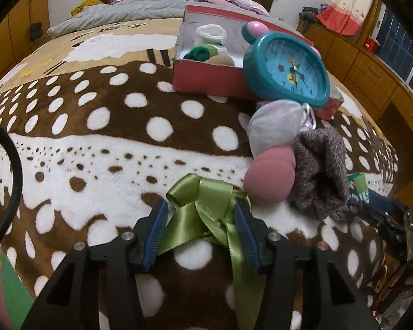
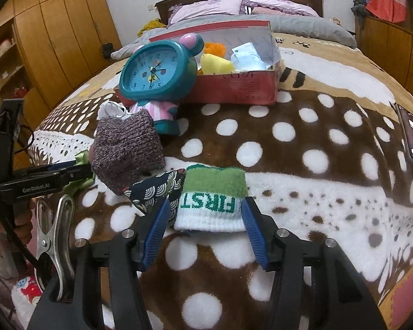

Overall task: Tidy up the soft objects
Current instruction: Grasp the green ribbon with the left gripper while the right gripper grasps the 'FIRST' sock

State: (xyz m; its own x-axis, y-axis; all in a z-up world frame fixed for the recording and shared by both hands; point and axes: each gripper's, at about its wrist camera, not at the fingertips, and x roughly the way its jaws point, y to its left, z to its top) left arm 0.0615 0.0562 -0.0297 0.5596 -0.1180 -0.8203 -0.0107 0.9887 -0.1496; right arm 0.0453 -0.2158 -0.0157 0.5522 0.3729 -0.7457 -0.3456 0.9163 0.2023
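Left gripper (image 1: 201,214) straddles the green ribbon bow (image 1: 206,206), jaws apart; should pinch its knot before lifting toward the red box (image 1: 206,77) at 12 o'clock.

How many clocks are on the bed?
1: a teal alarm clock stands against the front of the red cardboard box. No others are visible; some could be hidden.

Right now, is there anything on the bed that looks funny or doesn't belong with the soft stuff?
Yes. The teal clock is hard plastic, not soft, and it leans crookedly against the red box. A phone also lies on the blanket at the right edge, away from the pile.
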